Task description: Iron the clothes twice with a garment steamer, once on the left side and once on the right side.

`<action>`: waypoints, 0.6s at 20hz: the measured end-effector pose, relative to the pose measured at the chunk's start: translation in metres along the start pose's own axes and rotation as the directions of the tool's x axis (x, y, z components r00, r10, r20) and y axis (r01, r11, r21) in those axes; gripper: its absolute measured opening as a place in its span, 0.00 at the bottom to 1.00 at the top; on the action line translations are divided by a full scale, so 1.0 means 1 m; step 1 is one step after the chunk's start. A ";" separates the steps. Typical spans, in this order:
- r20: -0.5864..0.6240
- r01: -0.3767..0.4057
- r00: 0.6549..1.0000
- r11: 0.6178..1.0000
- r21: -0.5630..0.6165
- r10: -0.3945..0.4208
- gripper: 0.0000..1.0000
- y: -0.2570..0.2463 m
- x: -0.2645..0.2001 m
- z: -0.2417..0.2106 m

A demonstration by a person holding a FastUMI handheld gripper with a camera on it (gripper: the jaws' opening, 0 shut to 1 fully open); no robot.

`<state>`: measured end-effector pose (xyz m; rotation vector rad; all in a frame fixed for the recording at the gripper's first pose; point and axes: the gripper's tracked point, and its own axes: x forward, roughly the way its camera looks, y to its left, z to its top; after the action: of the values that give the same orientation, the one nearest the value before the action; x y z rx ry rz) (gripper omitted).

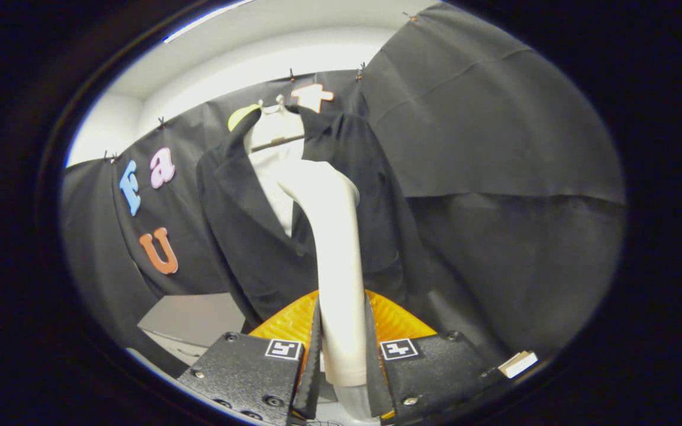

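A dark jacket (246, 236) hangs on a white hanger (273, 127) against the booth wall, open at the front over a white inner layer (276, 177). My gripper (341, 355) is shut on the white handle of the garment steamer (335, 260), both fingers pressing its sides. The steamer rises upright from between the fingers, and its curved head sits in front of the jacket's opening, near the collar and chest. Whether the head touches the cloth I cannot tell.
Black cloth (495, 177) covers the wall behind and to the right of the jacket. A pale table surface (193, 319) lies below the jacket on the left. A small pale block (518, 362) sits beside the right finger mount.
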<state>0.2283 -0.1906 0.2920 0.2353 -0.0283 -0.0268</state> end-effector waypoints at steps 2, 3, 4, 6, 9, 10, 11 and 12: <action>0.034 0.003 0.999 1.000 0.010 -0.004 0.35 -0.003 0.009 0.027; 0.052 0.007 0.999 1.000 0.015 -0.008 0.35 -0.002 0.016 0.040; 0.068 0.013 0.998 1.000 0.012 -0.014 0.35 -0.003 0.022 0.052; 0.092 0.031 0.995 1.000 0.006 -0.031 0.35 -0.005 0.032 0.071; 0.116 0.055 0.992 0.999 -0.002 -0.054 0.35 -0.002 0.050 0.084; 0.114 0.066 0.991 0.998 -0.004 -0.065 0.35 -0.003 0.056 0.085; 0.110 0.075 0.991 0.997 -0.002 -0.074 0.35 -0.005 0.062 0.083; 0.103 0.084 0.991 0.996 -0.002 -0.083 0.35 -0.004 0.067 0.080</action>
<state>0.2925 -0.2156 0.3706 0.2282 -0.1207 -0.1227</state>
